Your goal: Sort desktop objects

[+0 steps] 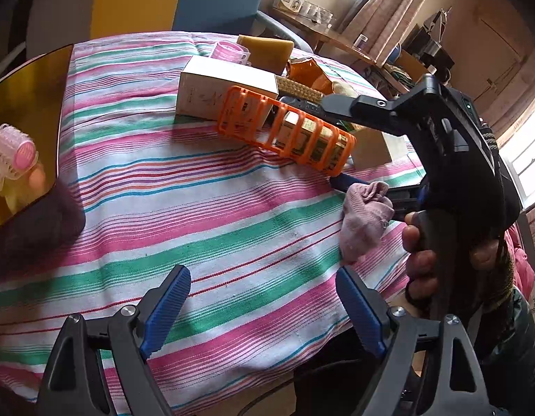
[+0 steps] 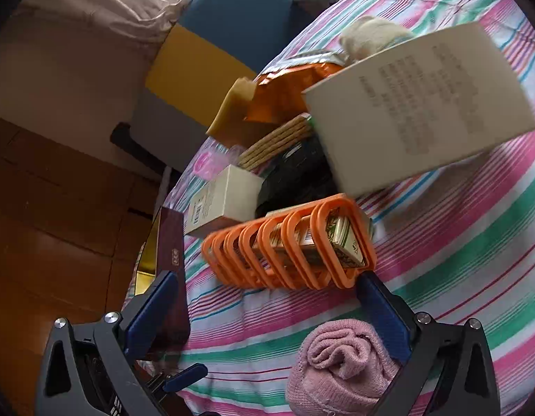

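floor (image 2: 42, 208): brown wood; window (image 1: 524, 170): bright; curtain (image 1: 381, 10): beige

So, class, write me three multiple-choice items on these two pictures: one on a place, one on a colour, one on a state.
1. Where is the pink sock?
A. between the right gripper's fingers
B. inside the rack
C. on the white box

2. What colour is the rack?
A. green
B. orange
C. black

3. How is the left gripper?
A. shut on the sock
B. shut on a box
C. open, holding nothing

Answers: 1 A, the sock lies between the right gripper fingers; 2 B, its bars are orange; 3 C, only striped cloth shows between its fingers.
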Demonstrator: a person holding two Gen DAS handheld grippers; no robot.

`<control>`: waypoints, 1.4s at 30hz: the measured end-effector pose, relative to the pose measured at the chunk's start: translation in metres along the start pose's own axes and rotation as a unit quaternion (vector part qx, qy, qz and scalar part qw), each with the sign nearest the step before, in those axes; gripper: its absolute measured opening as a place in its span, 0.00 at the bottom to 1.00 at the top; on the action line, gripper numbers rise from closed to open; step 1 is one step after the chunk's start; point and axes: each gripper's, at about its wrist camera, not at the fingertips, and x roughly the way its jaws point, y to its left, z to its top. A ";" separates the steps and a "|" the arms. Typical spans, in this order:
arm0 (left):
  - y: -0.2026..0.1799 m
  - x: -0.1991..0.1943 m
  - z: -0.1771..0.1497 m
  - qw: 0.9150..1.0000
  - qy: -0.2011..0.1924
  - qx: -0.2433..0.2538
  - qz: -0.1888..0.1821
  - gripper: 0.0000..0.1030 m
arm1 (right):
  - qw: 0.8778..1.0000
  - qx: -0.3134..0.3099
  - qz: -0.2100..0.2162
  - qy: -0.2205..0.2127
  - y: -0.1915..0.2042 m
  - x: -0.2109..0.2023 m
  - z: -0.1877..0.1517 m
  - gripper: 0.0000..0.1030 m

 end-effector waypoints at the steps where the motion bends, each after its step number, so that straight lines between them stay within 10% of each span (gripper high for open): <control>1: 0.000 -0.002 -0.001 1.000 -0.002 0.000 -0.003 0.85 | 1.000 -0.004 0.005 0.009 0.006 0.009 -0.003 1.00; 10: -0.021 -0.011 -0.002 0.998 -0.023 0.046 -0.030 0.85 | 0.994 -0.045 0.051 0.084 0.050 0.069 -0.012 1.00; 16: -0.027 -0.009 0.002 0.997 -0.020 0.056 -0.039 0.85 | 0.993 -0.059 0.071 0.069 0.042 0.028 -0.005 1.00; 24: -0.015 -0.028 0.053 0.996 -0.066 -0.008 -0.051 0.85 | 0.997 -0.065 -0.002 0.049 -0.005 -0.029 -0.014 1.00; 30: -0.044 -0.026 0.105 0.993 -0.102 0.047 -0.045 0.85 | 0.995 -0.078 -0.042 0.041 -0.020 -0.038 -0.019 1.00; 42: -0.015 0.031 0.101 0.999 -0.022 0.016 -0.034 0.85 | 0.994 -0.099 -0.026 0.032 -0.025 -0.037 -0.018 1.00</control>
